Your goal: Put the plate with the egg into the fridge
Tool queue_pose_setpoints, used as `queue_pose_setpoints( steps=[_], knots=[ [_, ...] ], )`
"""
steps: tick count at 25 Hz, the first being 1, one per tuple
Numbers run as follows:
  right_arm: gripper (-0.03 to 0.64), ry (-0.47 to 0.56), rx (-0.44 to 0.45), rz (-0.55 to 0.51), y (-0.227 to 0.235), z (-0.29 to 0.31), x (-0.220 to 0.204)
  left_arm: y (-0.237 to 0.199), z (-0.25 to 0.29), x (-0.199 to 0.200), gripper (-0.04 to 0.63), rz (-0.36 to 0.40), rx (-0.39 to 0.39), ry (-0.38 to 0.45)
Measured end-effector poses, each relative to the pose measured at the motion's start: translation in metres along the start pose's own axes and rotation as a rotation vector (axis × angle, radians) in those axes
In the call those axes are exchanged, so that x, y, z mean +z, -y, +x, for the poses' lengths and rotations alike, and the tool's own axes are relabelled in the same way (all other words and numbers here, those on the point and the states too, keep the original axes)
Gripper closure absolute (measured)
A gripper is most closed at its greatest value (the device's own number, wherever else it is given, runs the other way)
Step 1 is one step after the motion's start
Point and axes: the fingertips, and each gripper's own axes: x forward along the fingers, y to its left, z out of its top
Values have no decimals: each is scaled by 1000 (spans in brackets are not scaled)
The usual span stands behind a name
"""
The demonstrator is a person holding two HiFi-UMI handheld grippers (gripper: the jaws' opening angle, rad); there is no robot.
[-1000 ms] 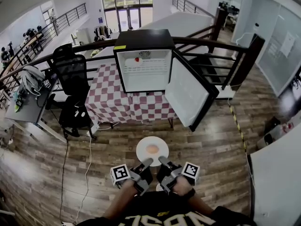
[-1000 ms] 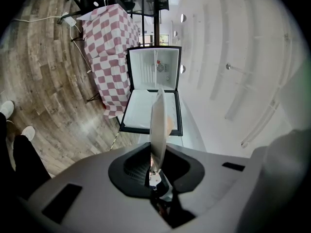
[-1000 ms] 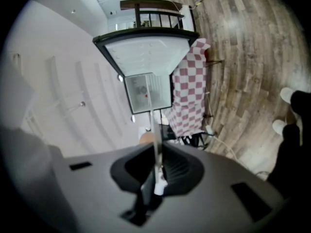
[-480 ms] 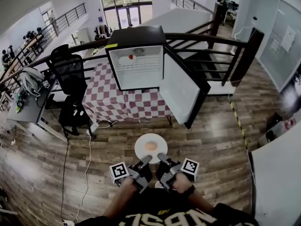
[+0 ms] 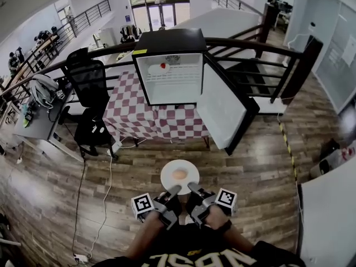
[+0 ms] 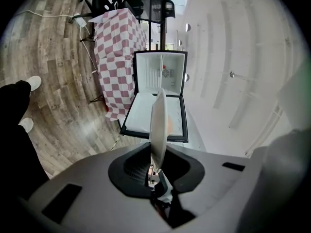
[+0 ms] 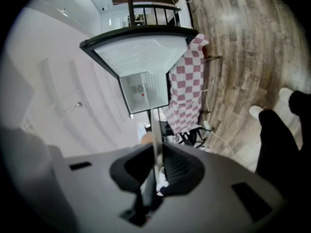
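Note:
A white plate (image 5: 179, 176) with a fried egg (image 5: 179, 174) on it hangs level over the wood floor, held by both grippers at its near rim. My left gripper (image 5: 172, 192) is shut on the plate's near-left edge, and my right gripper (image 5: 192, 189) is shut on its near-right edge. In the left gripper view the plate (image 6: 158, 125) shows edge-on between the jaws; in the right gripper view the plate (image 7: 155, 135) is a thin upright line. Ahead stands the small black fridge (image 5: 169, 71) on a checkered table, its door (image 5: 223, 110) swung open to the right, its white inside bare but for a red item.
A table with a red-and-white checkered cloth (image 5: 153, 118) carries the fridge. A black office chair (image 5: 89, 88) and a grey desk (image 5: 39, 115) stand to the left. A dark railing (image 5: 250, 46) runs behind. A white cable (image 5: 108, 177) lies on the floor.
The view has shifted slightly, with the fridge sliding left and then back right in the picture. The plate stays held by both grippers in the same place in front of me.

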Motion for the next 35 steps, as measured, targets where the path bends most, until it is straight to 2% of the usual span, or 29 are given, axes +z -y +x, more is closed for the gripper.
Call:
queue_pose_setpoints(
  steps=[6,18,27,32,35],
  knots=[
    [578,18,-25,14,8,30,3,-9,5,30,541,-22,11,-13],
    [578,77,-7,-12,-26,132,17,19,31,133,541,-32,-24,-57],
    [577,96,2,-4,-36,207,13,30,32,208,541,-38,-29,-63],
    [575,135,2,4,-42,227,11,35,34,229,541,-48,-29,-95],
    [574,170,12,19,-41,232,16,32,40,235,540,-100,-14,-114]
  ],
)
